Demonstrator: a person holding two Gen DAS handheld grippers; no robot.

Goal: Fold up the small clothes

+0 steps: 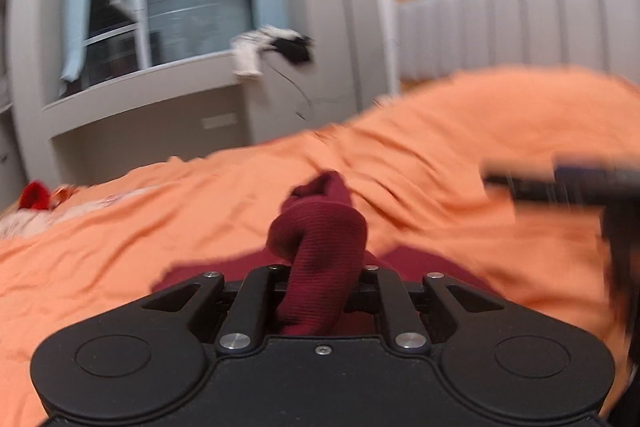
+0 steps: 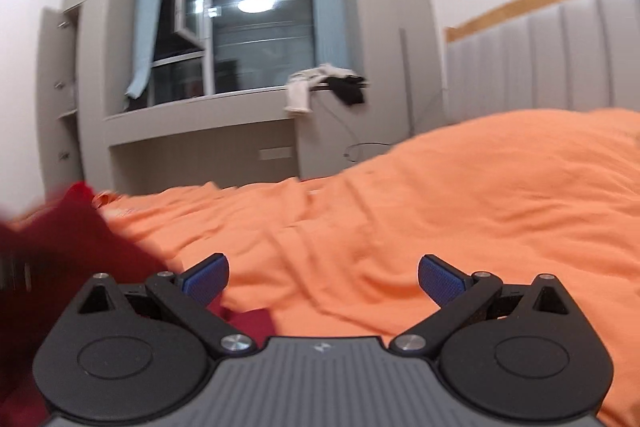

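My left gripper is shut on a dark red ribbed garment. A bunched fold of it rises between the jaws, and the rest lies flat on the orange bedsheet below. My right gripper is open and empty, its blue pads wide apart above the orange bedsheet. The dark red garment lies at the left of the right wrist view, touching the left finger. The right gripper also shows blurred at the right edge of the left wrist view.
A grey padded headboard stands at the far right. A window ledge beyond the bed holds white and black clothes. Red and pale items lie on the bed's far left. A grey cabinet stands at the left.
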